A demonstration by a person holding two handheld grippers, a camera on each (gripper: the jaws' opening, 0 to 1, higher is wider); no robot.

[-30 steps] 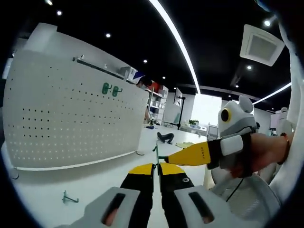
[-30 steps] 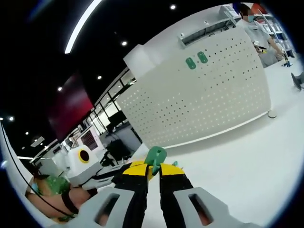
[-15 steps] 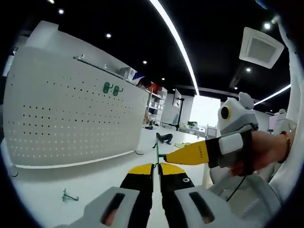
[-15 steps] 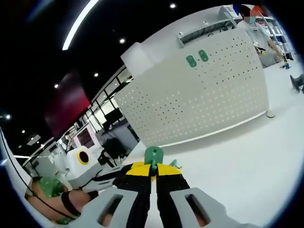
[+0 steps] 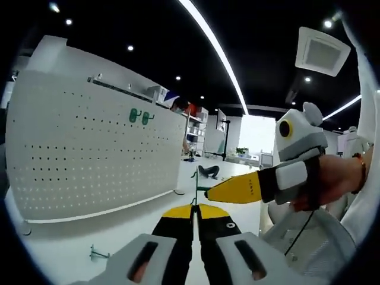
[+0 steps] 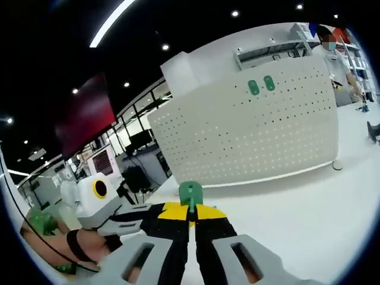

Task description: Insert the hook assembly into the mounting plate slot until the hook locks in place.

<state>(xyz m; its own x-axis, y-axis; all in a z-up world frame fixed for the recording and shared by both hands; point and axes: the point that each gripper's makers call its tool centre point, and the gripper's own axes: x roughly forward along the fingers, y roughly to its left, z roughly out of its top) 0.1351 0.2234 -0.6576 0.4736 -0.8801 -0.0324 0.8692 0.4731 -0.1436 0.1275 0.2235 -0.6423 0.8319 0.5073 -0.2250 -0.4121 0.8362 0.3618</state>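
In the left gripper view the left gripper [image 5: 195, 209] had its yellow-tipped jaws pressed together on the thin green wire hook [image 5: 194, 185], which rose straight up from between the tips. The right gripper [image 5: 209, 192] came in from the right side, held by a hand [image 5: 339, 180], its yellow tip pointing at the wire and seeming to touch it. Against a second ago, this tip and the hook sat in nearly the same place; the whole view had tilted slightly, so the white pegboard [image 5: 89, 154] stood a little higher and more of the counter [image 5: 65, 249] showed.

In the right gripper view the right jaws were closed on the green mounting plate [image 6: 190, 192], its rounded tab standing above the tips, held in the air above the counter and well apart from the pegboard. The left gripper [image 6: 119, 217] lay just to the left of it. The camera had rolled since the earlier picture: the pegboard now looked more level and farther right.

Two green plates [image 5: 141, 116] were already hung near the top edge of the pegboard. A spare green hook [image 5: 99, 255] lay on the counter in front of the board's lower edge.
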